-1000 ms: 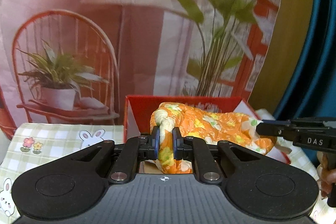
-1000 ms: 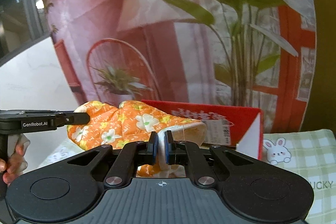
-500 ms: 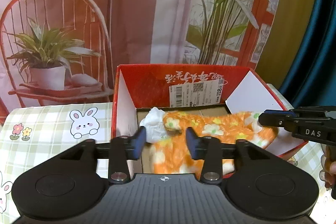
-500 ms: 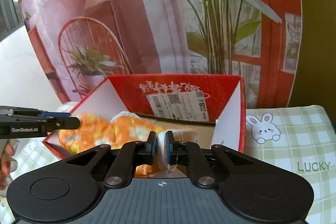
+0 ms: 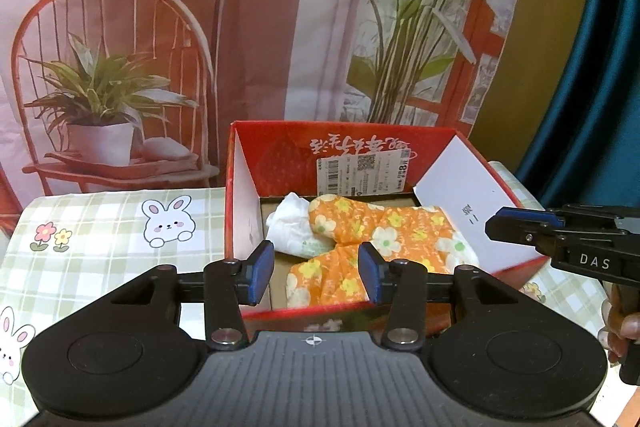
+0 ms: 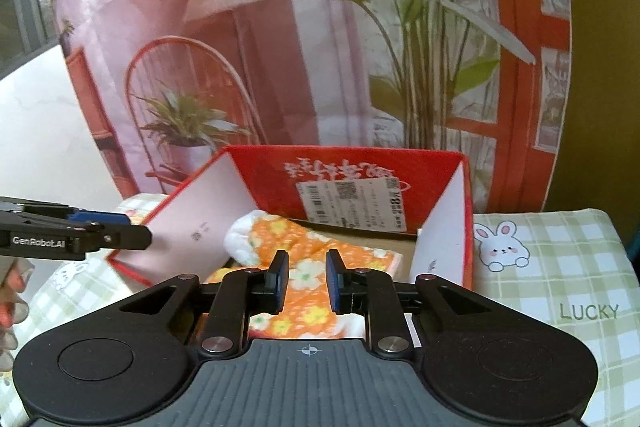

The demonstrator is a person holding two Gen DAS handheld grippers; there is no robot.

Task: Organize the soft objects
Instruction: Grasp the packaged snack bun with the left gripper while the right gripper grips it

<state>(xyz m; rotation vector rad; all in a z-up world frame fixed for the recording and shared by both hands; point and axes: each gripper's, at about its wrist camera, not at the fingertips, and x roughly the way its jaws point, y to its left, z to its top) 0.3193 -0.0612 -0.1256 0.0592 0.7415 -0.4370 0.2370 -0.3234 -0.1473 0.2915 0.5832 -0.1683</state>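
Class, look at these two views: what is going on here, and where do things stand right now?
A person holds a gripper in each hand over a red box on a checked cloth. An orange flowered cloth lies in the box beside a white bundle. The left gripper and the right gripper have both just been opening; their jaws now stand apart, pressing on nothing. The cloth looks put down in the box.

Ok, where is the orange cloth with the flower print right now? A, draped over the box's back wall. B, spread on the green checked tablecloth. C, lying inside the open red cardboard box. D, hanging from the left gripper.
C: the orange flower-print cloth lies on the floor of the open red cardboard box, beside a white crumpled piece, and neither gripper's pads press on it.
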